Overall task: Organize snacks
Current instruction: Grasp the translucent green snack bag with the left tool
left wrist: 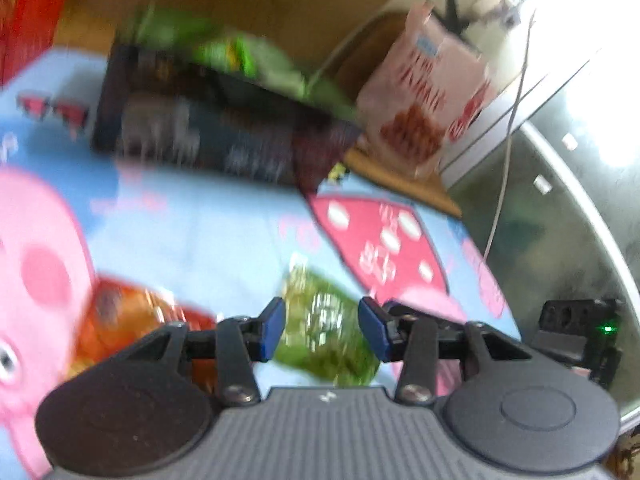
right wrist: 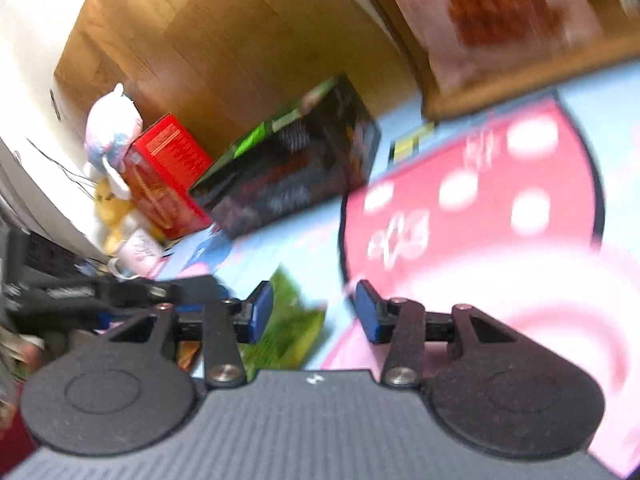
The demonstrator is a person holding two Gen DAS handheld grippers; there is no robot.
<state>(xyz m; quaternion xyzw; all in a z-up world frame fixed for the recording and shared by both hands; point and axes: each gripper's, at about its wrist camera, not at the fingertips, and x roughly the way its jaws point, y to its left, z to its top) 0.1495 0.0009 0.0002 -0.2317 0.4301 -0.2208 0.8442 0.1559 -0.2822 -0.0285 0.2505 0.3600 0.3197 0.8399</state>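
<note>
A green snack packet (left wrist: pixel 326 328) lies on the blue cartoon mat (left wrist: pixel 192 224), right under my left gripper (left wrist: pixel 322 326), which is open with its blue pads on either side of the packet. An orange snack packet (left wrist: pixel 124 324) lies to its left. The green packet also shows in the right wrist view (right wrist: pixel 290 322), below and left of my right gripper (right wrist: pixel 314 312), which is open and empty. A pink-and-white snack bag (left wrist: pixel 424 92) stands on a wooden tray (right wrist: pixel 520 76) at the far side. Both views are blurred.
A dark box (left wrist: pixel 208 128) with green packaging on top sits on the mat; it also shows in the right wrist view (right wrist: pixel 296 168), next to a red box (right wrist: pixel 168 176) and plush toys (right wrist: pixel 112 128). The other gripper (left wrist: pixel 580 332) is at the right. A glass surface (left wrist: pixel 560 220) borders the mat.
</note>
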